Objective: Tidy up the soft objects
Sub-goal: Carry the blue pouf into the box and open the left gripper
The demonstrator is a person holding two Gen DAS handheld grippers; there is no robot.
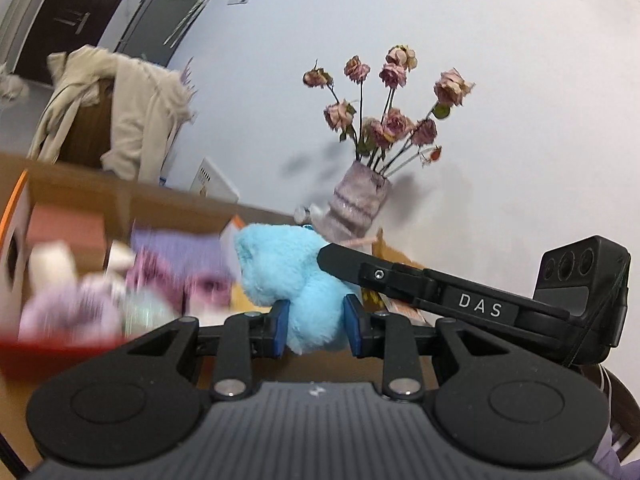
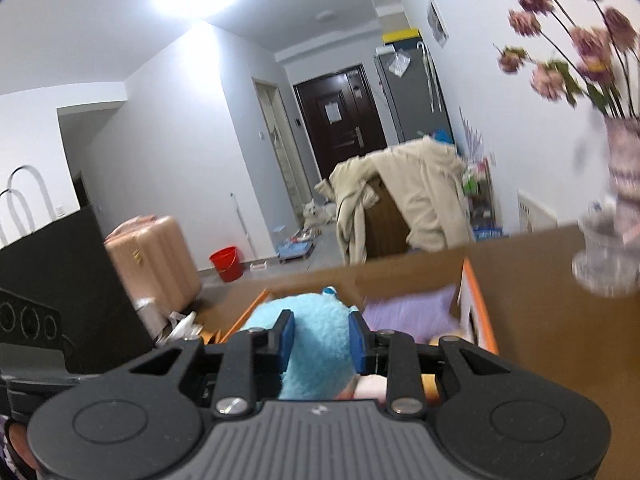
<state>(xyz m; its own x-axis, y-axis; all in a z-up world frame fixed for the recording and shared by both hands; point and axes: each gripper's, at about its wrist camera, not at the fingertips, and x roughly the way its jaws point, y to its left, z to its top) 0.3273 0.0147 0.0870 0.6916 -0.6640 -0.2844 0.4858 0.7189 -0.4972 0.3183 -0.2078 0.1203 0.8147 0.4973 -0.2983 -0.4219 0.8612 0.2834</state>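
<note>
Pinching the blue plush toy [image 1: 288,276] between its 2 blue pads, the left gripper [image 1: 316,326] is holding it just above the wooden table [image 1: 360,364], with the fur bulging out past both pads. Reaching in from the right of the left wrist view, the right gripper [image 1: 332,258] is pressing its black finger into the upper right side of the same toy. Seen from its own camera, the right gripper [image 2: 322,334] is also squeezing the blue plush toy [image 2: 316,336] between its pads, so both tools are gripping 1 toy at once.

Sitting just left of the toy, and blurred, is the cardboard box [image 1: 100,196], with a purple cloth [image 1: 176,244] and other soft pink and white items lying inside it. In the right wrist view the cardboard box [image 2: 400,276] is lying just beyond the toy, showing the purple cloth [image 2: 408,314] against its far right corner.

Standing at the far right of the table is a vase [image 1: 358,204] of dried roses [image 1: 388,100]. Hanging over a chair [image 1: 92,128] beyond the table is a beige coat [image 1: 144,116].
</note>
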